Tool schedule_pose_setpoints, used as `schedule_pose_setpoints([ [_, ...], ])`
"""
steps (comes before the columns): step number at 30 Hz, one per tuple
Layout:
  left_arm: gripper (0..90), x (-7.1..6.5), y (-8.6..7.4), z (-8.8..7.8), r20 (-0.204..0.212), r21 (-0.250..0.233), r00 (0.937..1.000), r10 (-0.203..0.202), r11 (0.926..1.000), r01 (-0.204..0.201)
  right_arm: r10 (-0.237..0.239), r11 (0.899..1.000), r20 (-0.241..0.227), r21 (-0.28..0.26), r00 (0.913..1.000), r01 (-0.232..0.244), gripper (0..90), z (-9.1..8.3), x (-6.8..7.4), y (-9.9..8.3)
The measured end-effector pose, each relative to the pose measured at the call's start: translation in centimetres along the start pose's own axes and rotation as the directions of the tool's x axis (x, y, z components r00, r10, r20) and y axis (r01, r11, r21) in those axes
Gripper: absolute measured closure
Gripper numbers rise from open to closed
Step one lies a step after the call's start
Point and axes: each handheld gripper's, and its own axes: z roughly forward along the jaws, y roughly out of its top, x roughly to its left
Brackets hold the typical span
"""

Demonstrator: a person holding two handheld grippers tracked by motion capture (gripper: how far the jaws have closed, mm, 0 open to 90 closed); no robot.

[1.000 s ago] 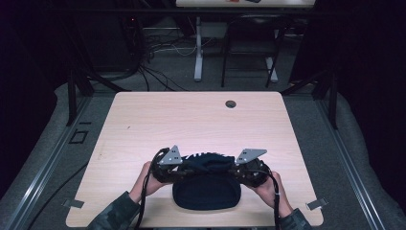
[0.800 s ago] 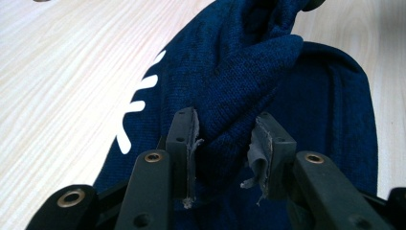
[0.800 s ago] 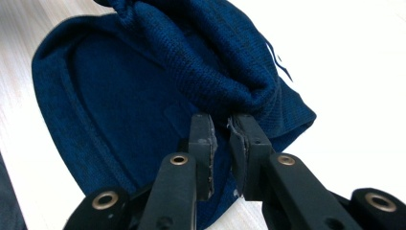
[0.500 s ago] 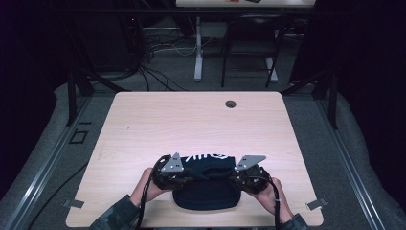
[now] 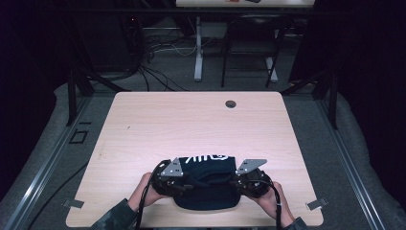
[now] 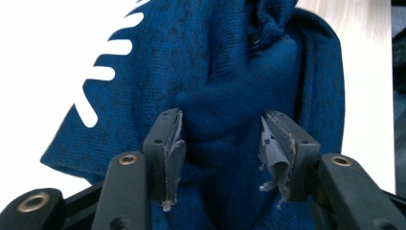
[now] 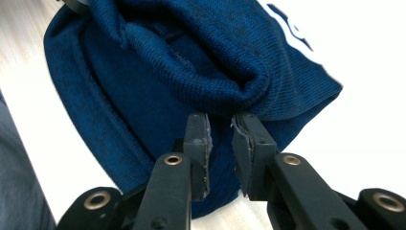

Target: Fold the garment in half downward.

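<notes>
Navy ribbed-knit sweater (image 5: pixel 206 184) bunched on pale wood table (image 5: pixel 191 124), left gripper (image 6: pixel 222 139) just opening – fold between spread jaws, right gripper (image 7: pixel 220 132) narrowly apart – fold just beyond its tips.

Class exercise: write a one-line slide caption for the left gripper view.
Left gripper, jaws parted, straddles a bunched fold of the dark blue knit garment.

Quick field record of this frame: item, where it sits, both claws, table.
item: dark blue knit garment with white lettering, bunched
place: near edge of the wooden table, between both hands
left claw: jaws have just been opening; they stand apart with a fabric fold between them, pads off the cloth
right claw: narrow gap, tips at a rolled fold; grip unclear
other: round dark grommet hole near far edge
</notes>
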Motion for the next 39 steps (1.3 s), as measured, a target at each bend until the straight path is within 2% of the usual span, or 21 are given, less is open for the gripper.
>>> schedule_pose_setpoints([
  [5, 37.8, -0.7, -0.2, -0.6, -0.006, 0.011, 0.9999, -0.012, 0.9999, 0.012, 0.004, 1.0, -0.009, 0.011, 0.9999, -0.004, 74.9, 0.1, 0.3, -0.5],
  [10, 34.9, -1.4, 0.3, -2.1, 0.002, -0.027, 1.0, -0.007, 0.9996, 0.007, 0.01, 1.0, -0.011, 0.015, 0.9999, -0.01, 74.6, 0.2, 0.4, -0.8],
  [13, 34.9, -1.4, 1.1, -3.0, -0.048, -0.073, 0.9987, -0.018, 0.9972, 0.014, 0.011, 1.0, -0.014, 0.025, 0.9998, -0.011, 74.4, 0.3, 0.5, -0.9],
  [15, 35.4, -0.8, 1.4, -3.1, -0.097, -0.086, 0.9942, -0.047, 0.9956, 0.038, 0.014, 1.0, -0.009, 0.028, 0.9999, -0.014, 74.3, 0.4, 0.5, -1.0],
  [17, 35.6, 0.2, 1.6, -2.8, -0.151, -0.08, 0.9851, -0.081, 0.9944, 0.07, 0.019, 0.999, -0.013, 0.026, 0.9997, -0.019, 74.3, 0.5, 0.5, -1.1],
  [18, 36.2, 0.9, 1.6, -2.4, -0.173, -0.08, 0.9778, -0.118, 0.9912, 0.106, 0.017, 0.999, -0.012, 0.032, 0.9998, -0.017, 74.3, 0.5, 0.5, -1.1],
  [21, 36.0, 2.1, 1.4, -1.0, -0.19, -0.061, 0.9692, -0.157, 0.9871, 0.148, 0.017, 0.999, -0.012, 0.038, 0.9998, -0.017, 74.2, 0.7, 0.3, -1.3],
  [24, 35.5, 2.1, 1.1, 0.2, -0.178, -0.03, 0.9732, -0.146, 0.9892, 0.143, 0.028, 0.999, -0.012, 0.039, 0.9995, -0.028, 74.3, 0.8, 0.2, -1.4],
  [26, 34.6, 1.7, 0.9, 0.9, -0.159, -0.003, 0.9791, -0.126, 0.9918, 0.127, 0.025, 0.999, -0.013, 0.049, 0.9996, -0.024, 74.1, 0.8, 0.2, -1.5],
  [29, 33.0, 1.1, 0.7, 1.4, -0.157, 0.016, 0.982, -0.105, 0.994, 0.108, 0.024, 0.999, -0.007, 0.044, 0.9997, -0.024, 73.7, 0.6, 0.2, -1.4],
  [33, 32.0, 0.8, 0.2, 1.8, -0.156, 0.04, 0.9835, -0.09, 0.9944, 0.098, 0.038, 0.999, 0.024, 0.019, 0.999, -0.038, 73.4, -0.2, -0.1, -1.2],
  [39, 31.3, 0.6, 0.0, 2.1, -0.154, 0.06, 0.985, -0.078, 0.9942, 0.089, 0.067, 0.995, 0.065, -0.076, 0.9956, -0.062, 71.9, -1.0, -0.6, -0.1],
])
